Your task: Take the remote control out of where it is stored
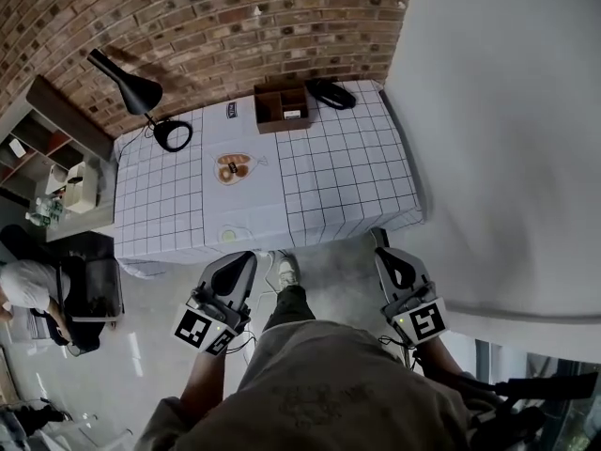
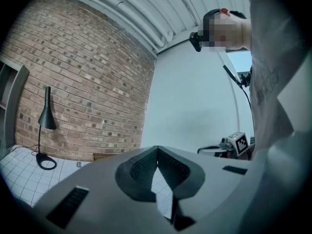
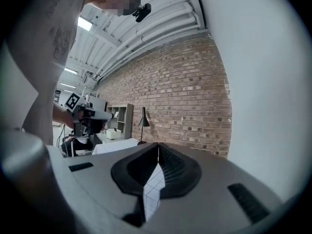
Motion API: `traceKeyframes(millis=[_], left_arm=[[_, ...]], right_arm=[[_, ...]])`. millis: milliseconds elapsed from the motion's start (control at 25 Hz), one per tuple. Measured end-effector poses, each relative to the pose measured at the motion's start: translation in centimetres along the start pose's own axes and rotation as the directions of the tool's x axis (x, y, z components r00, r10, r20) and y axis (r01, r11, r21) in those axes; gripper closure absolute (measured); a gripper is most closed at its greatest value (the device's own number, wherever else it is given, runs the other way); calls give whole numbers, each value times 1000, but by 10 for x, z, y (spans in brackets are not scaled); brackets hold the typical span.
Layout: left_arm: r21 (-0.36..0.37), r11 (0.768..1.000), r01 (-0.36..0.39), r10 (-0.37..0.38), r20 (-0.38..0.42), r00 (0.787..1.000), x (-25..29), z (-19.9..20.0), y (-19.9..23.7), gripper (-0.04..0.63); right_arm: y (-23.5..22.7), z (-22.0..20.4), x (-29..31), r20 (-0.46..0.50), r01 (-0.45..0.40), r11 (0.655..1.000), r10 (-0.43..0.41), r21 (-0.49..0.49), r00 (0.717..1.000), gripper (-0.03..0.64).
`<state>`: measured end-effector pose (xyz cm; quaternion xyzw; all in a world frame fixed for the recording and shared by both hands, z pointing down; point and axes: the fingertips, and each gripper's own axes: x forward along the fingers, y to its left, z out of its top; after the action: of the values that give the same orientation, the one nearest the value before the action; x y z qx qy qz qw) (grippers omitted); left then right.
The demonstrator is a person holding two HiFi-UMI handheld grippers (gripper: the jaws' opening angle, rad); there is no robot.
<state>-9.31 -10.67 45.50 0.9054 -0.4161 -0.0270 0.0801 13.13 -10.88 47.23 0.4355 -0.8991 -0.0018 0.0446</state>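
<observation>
Remote's box (image 1: 280, 126) far from left gripper (image 1: 250, 256), right gripper (image 1: 378, 238)

Soft, even light, slightly dim on the floor side. Ceiling strip light (image 3: 84, 23) blows out. The lamp (image 1: 127, 85) casts a faint shadow on the brick wall (image 1: 235, 17). Heavy fisheye, black corners in both gripper views. Up close, left gripper (image 2: 157, 149) and right gripper (image 3: 158, 145) go soft.

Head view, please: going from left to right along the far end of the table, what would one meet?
Black desk lamp → small white card → brown open-topped box → black oblong object.
</observation>
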Motion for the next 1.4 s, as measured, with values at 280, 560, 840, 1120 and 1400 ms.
traceKeyframes(millis=[280, 560, 840, 1120, 1400], left_arm=[[16, 1000, 5, -5, -12, 1000, 14, 1, 47, 591], [7, 1000, 17, -17, -19, 1000, 28, 4, 100, 591], [-29, 998, 62, -63, -27, 998, 56, 8, 153, 591], [-31, 988, 153, -153, 15, 988, 92, 31, 182, 591], [-45, 976, 215, -213, 36, 976, 107, 42, 194, 591]], right_arm=[[-5, 0, 51, -27, 1, 1000, -1, -1, 1000, 604], [-8, 0, 107, -45, 12, 1000, -12, -19, 999, 604], [-15, 1, 163, -68, 39, 999, -39, 2, 997, 604], [-27, 2, 215, -82, 81, 996, -84, -33, 993, 604], [-29, 21, 246, -64, 99, 995, -100, -18, 993, 604]])
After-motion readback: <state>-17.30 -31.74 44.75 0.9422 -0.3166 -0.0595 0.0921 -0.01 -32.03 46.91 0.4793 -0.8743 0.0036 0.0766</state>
